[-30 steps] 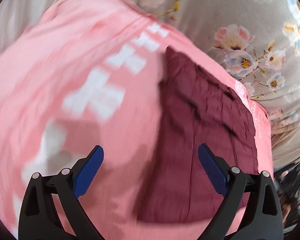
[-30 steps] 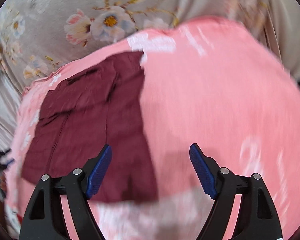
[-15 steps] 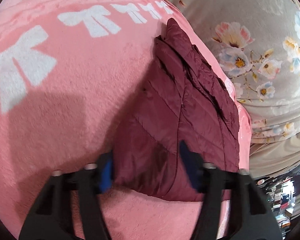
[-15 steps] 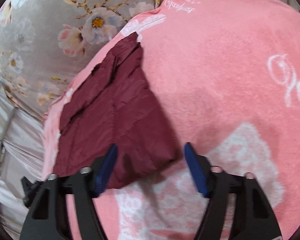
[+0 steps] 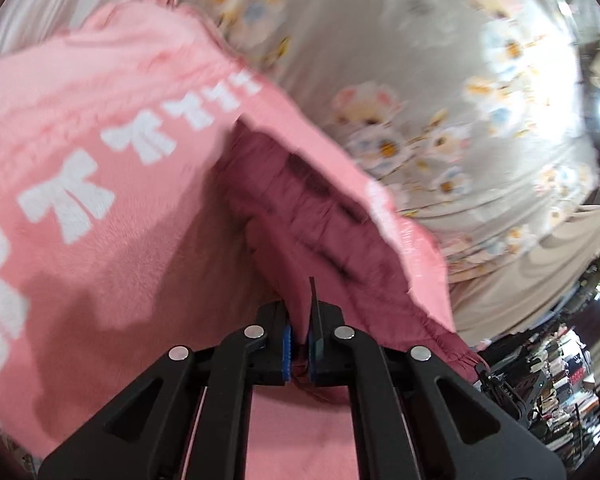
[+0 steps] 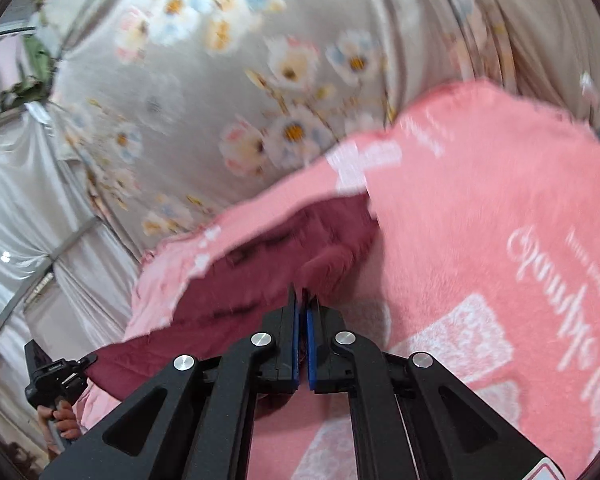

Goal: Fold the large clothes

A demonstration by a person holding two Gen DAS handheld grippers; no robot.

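Note:
A dark maroon quilted jacket (image 5: 300,216) lies folded on a pink blanket (image 5: 100,128) with white bows. My left gripper (image 5: 299,336) is shut on the jacket's near edge, with fabric bunched between the blue pads and that edge raised off the blanket. In the right wrist view my right gripper (image 6: 302,320) is shut on the other near corner of the jacket (image 6: 236,292), which hangs taut leftward. There the left gripper (image 6: 88,360) shows at the lower left, held by a hand (image 6: 62,420). The jacket's far part is blurred.
A grey floral bedsheet (image 5: 420,60) stretches beyond the pink blanket's (image 6: 480,200) far edge. Pale draped cloth (image 6: 28,208) hangs at the left. Cluttered shelves of small items (image 5: 560,372) show past the bed's right side.
Both grippers went from wide open over the jacket to shut on its near edge. They have since pulled up and back, lifting that edge off the blanket.

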